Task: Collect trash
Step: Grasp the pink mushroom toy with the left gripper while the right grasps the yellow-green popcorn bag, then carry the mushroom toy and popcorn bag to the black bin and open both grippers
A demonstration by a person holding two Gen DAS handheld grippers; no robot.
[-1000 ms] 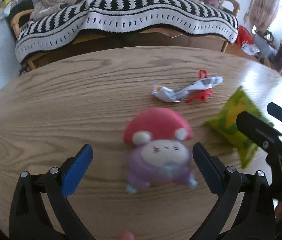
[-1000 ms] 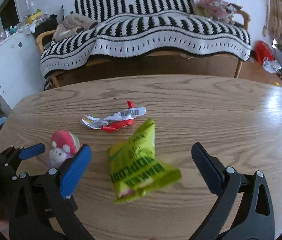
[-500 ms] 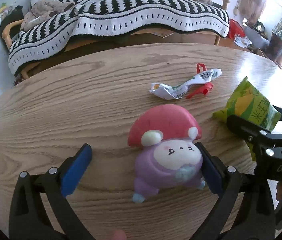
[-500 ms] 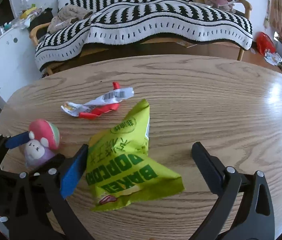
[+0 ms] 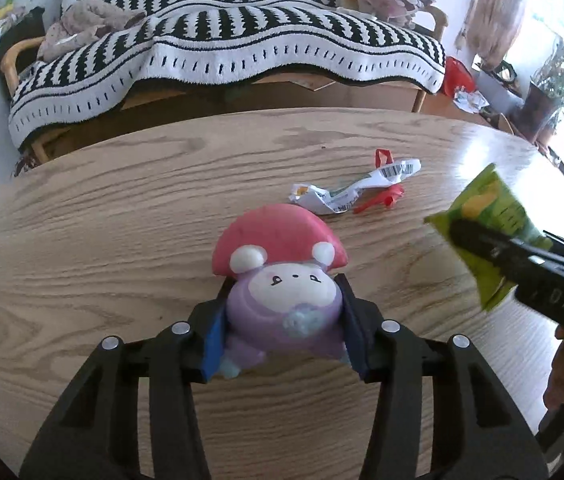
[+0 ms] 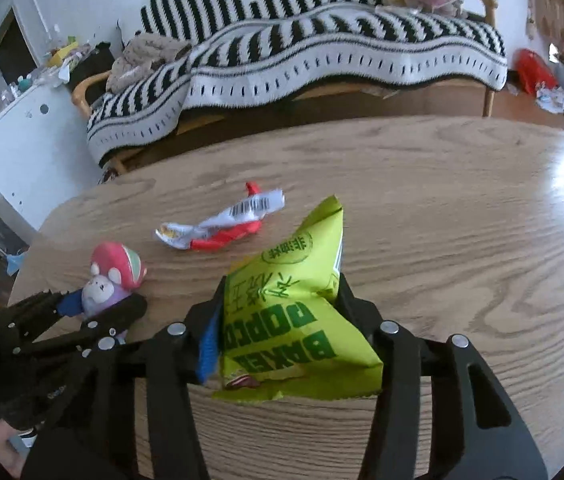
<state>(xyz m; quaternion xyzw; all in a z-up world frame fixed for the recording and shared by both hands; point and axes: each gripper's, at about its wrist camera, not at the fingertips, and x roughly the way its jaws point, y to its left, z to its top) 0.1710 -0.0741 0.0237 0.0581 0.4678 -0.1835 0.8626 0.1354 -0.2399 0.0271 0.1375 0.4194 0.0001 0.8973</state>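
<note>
My left gripper (image 5: 282, 320) is shut on a purple toy figure with a red mushroom cap (image 5: 282, 276), which stands on the wooden table (image 5: 101, 240). My right gripper (image 6: 277, 316) is shut on a green popcorn bag (image 6: 294, 312). A crumpled white and red wrapper (image 5: 354, 194) lies on the table beyond both grippers; it also shows in the right wrist view (image 6: 221, 224). The right gripper and bag show at the right of the left wrist view (image 5: 490, 232). The toy and left gripper show at the left of the right wrist view (image 6: 109, 280).
A bench with a black and white striped blanket (image 5: 221, 48) stands behind the table. A white cabinet (image 6: 29, 152) stands at the left. A red bag (image 6: 534, 68) and litter lie on the floor at the right.
Both grippers have closed: the left one on the toy figure, the right one on the popcorn bag. Both were open around their objects before.
</note>
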